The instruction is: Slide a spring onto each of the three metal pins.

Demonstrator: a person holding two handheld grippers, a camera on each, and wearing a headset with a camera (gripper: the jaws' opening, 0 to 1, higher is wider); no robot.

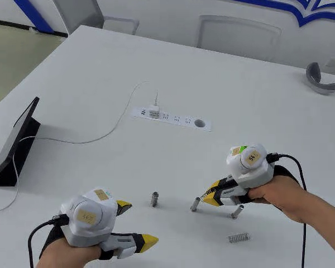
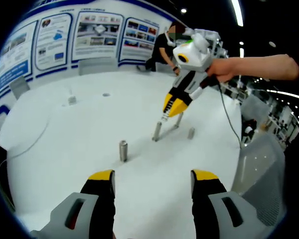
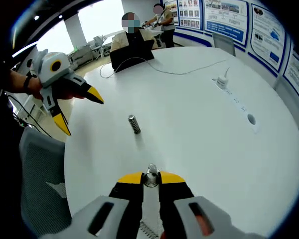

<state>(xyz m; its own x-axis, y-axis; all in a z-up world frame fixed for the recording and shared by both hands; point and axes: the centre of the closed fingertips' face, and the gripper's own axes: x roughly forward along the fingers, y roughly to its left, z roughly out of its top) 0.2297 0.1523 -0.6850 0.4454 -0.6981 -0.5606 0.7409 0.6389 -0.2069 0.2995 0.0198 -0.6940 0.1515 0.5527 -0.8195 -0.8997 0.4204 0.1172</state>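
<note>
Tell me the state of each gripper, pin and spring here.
Left hand-held gripper: open, holding nothing.
Right hand-held gripper: shut on the middle pin.
Middle pin: tilted, gripped at its top end.
Left pin: upright, free, apparently with a spring already on it.
Right pin: free, no spring seen on it.
Loose spring: lying flat, untouched.

1. Your head camera looks down and forward across the table (image 1: 100, 84), close.
2. Left gripper view faces the right gripper (image 2: 170, 105); right gripper view faces the left gripper (image 3: 82, 115).
3. All share the standing pin (image 1: 154, 199).
</note>
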